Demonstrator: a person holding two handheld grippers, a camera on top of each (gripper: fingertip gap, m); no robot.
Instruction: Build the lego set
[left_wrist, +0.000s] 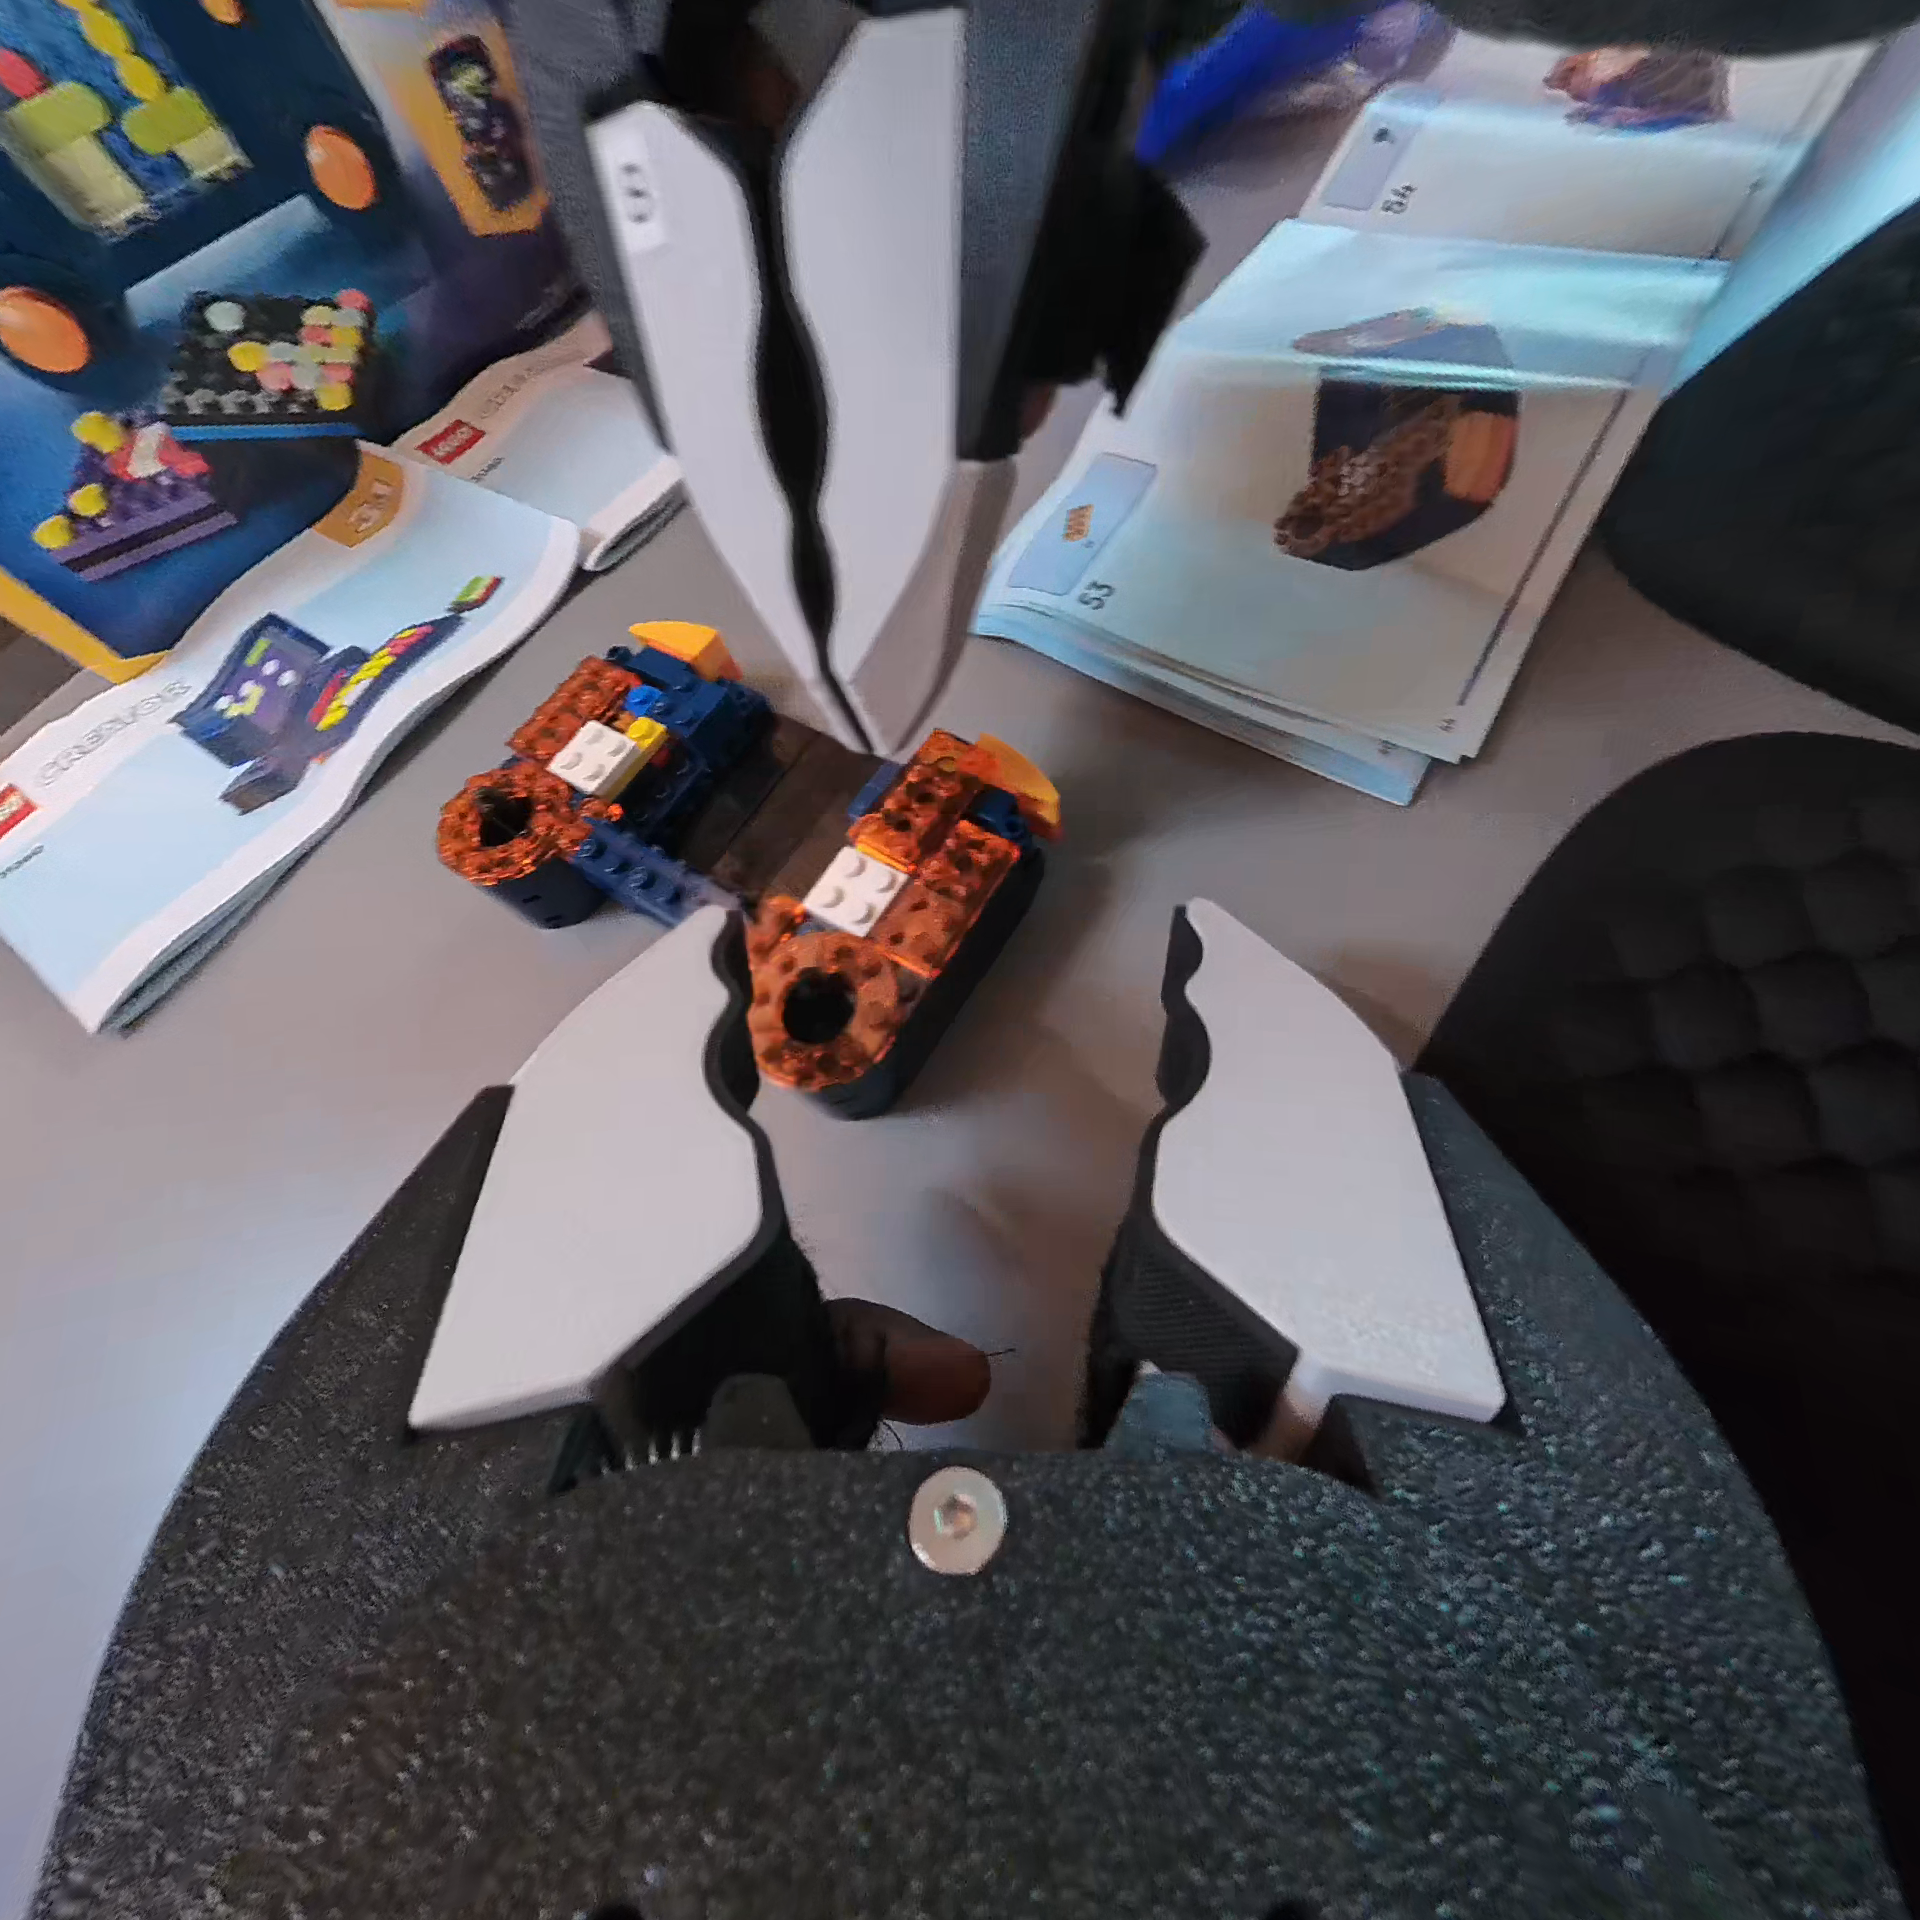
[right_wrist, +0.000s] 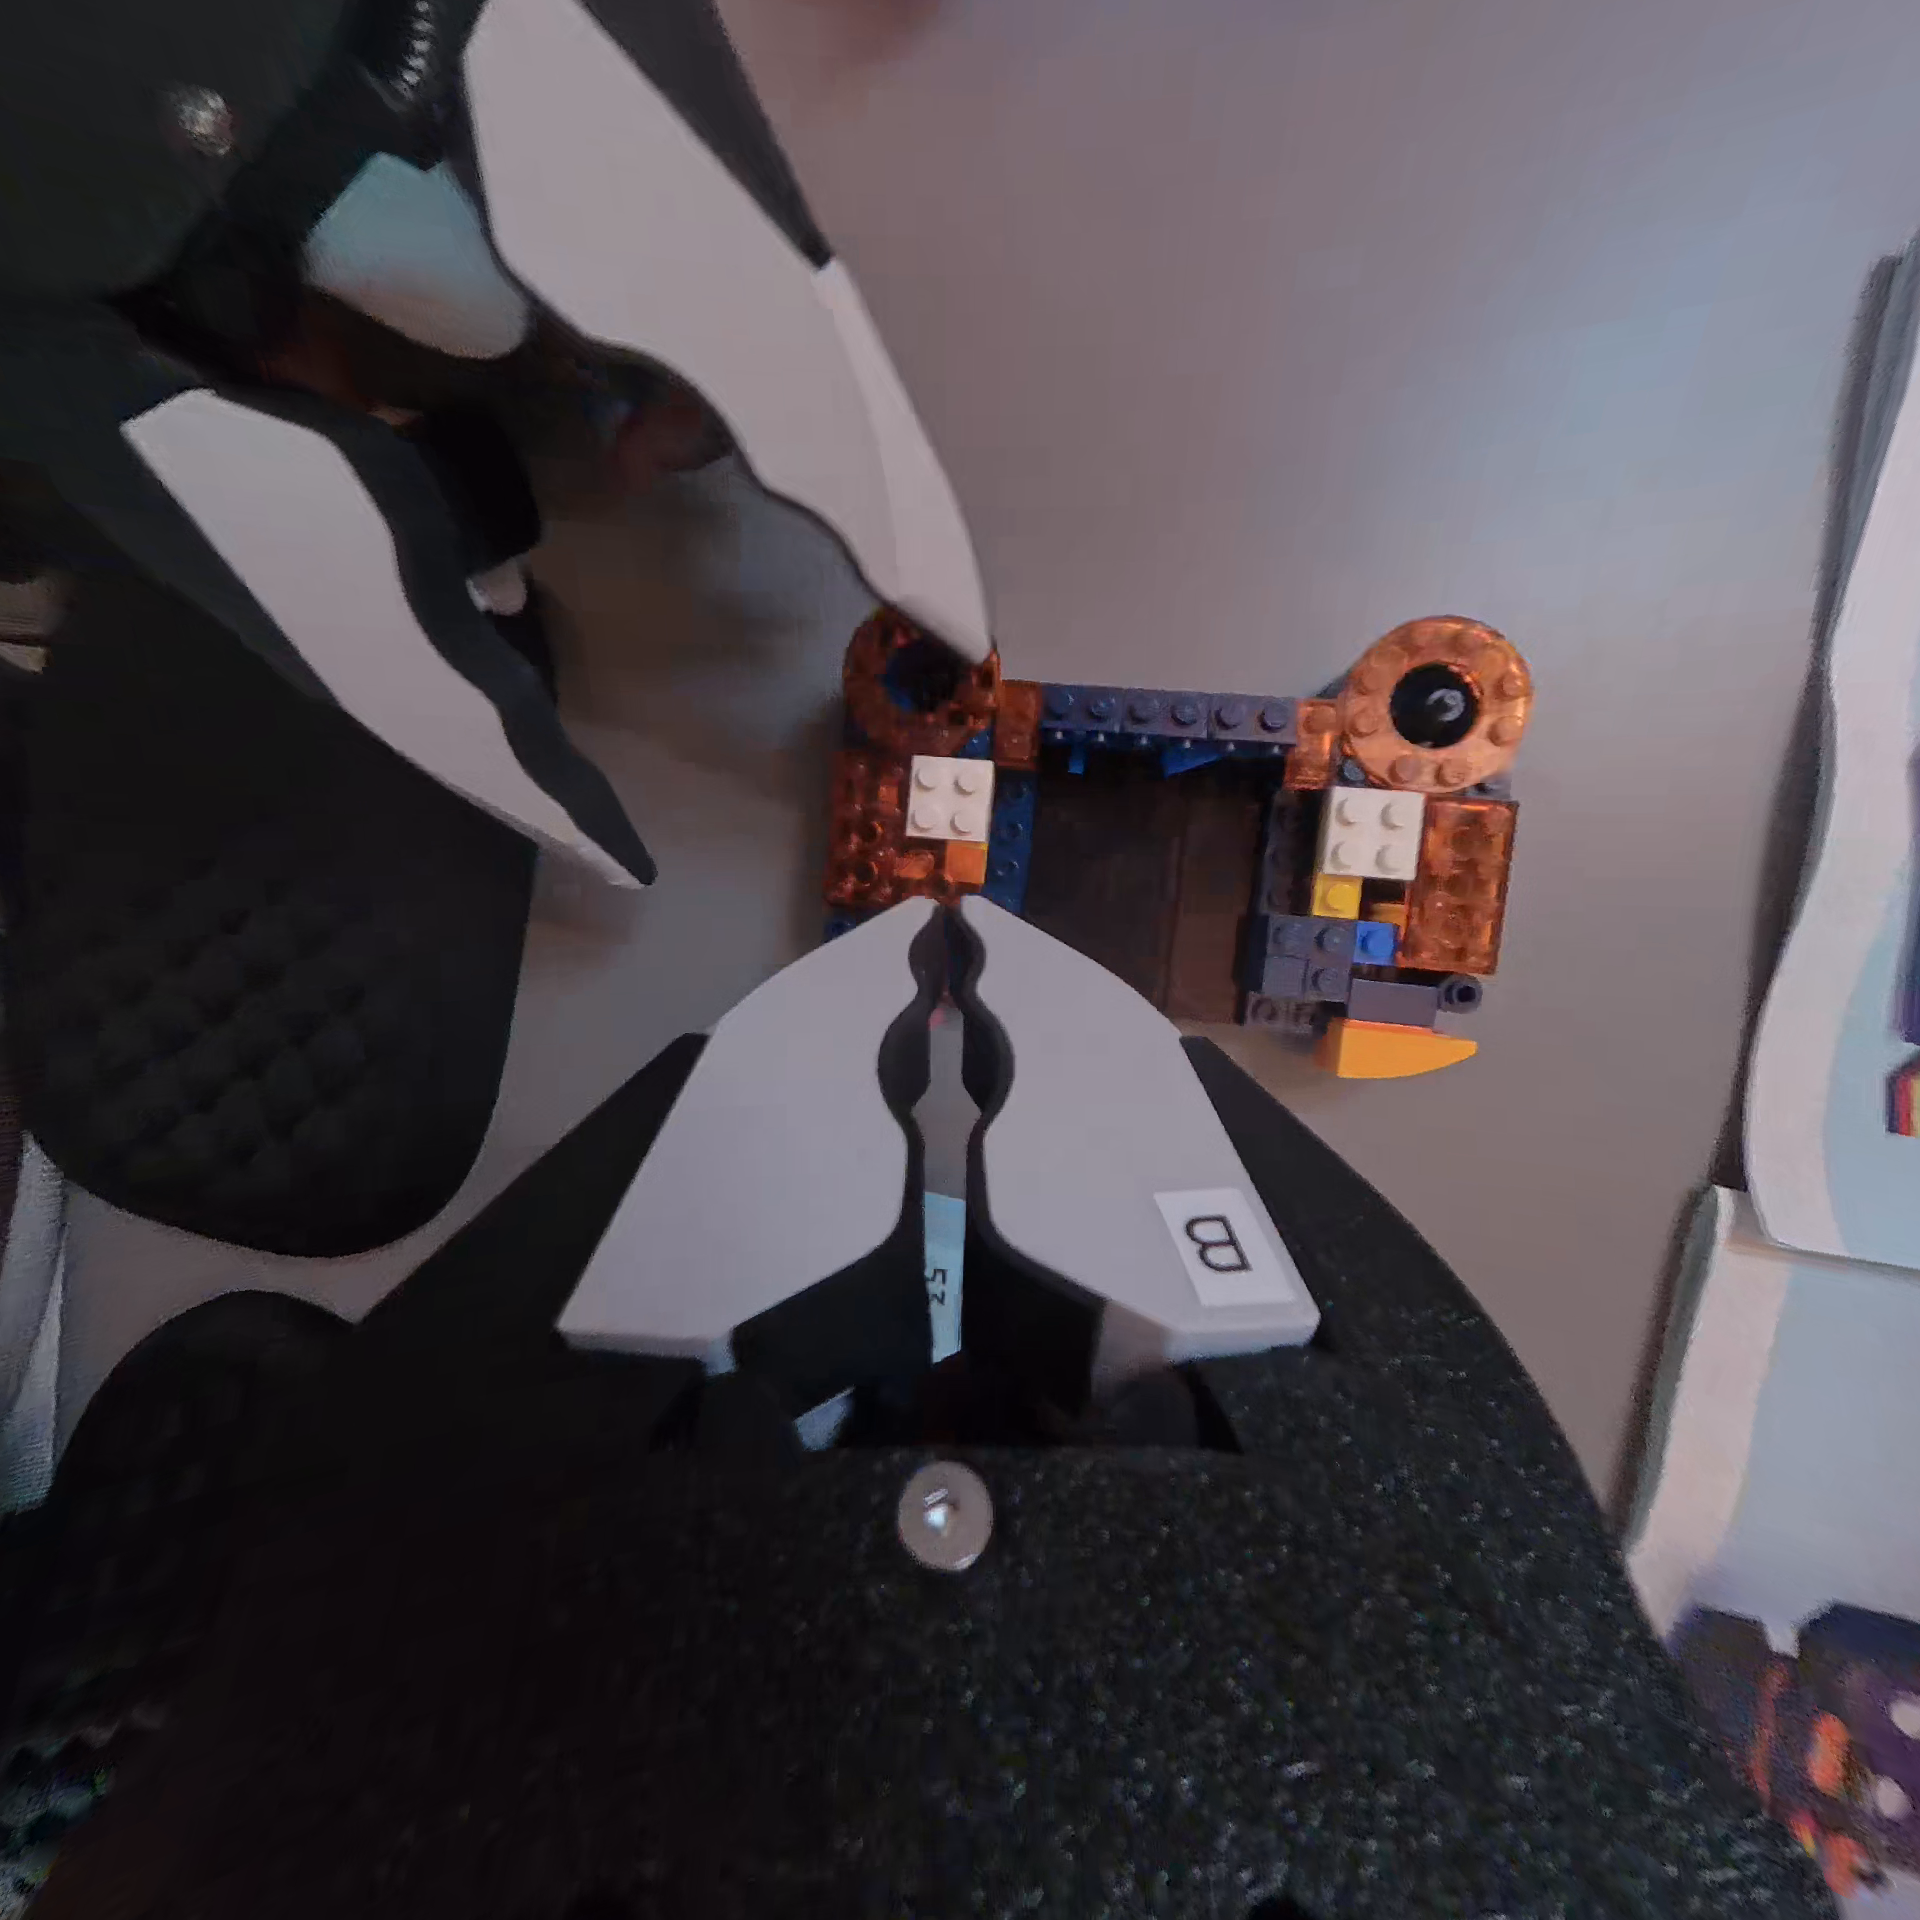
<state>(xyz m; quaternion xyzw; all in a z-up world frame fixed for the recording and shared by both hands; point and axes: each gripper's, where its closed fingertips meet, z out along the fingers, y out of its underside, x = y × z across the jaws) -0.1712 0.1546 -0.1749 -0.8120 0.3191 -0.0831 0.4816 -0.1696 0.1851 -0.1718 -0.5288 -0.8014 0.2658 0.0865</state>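
Note:
A brick model (left_wrist: 717, 717) lies on the grey table (left_wrist: 260, 1195): a blue frame, a dark brown middle and two orange translucent side blocks, each with a white brick and an orange ring. My left gripper (left_wrist: 951, 914) is open wide around the near orange ring (left_wrist: 821, 1008). Its left fingertip (left_wrist: 707, 935) touches the ring and the right finger stands apart. In the right wrist view the model (right_wrist: 1143, 717) lies ahead. My right gripper (right_wrist: 945, 909) is shut, its tips at the near edge of the left orange block (right_wrist: 873, 831). The left gripper (right_wrist: 800, 758) also shows there, one fingertip (right_wrist: 961, 634) on the ring (right_wrist: 883, 707). The right gripper (left_wrist: 868, 738) shows shut in the left wrist view.
An open instruction booklet (left_wrist: 1351, 468) lies at the far right, a closed one (left_wrist: 260, 727) at the left and a blue toy box (left_wrist: 156, 312) behind it. A black quilted object (left_wrist: 1714, 1039) stands at the right. It also shows in the right wrist view (right_wrist: 260, 987), with white paper (right_wrist: 1849, 831) at the right edge. Left and right tips are no more than a few centimetres apart.

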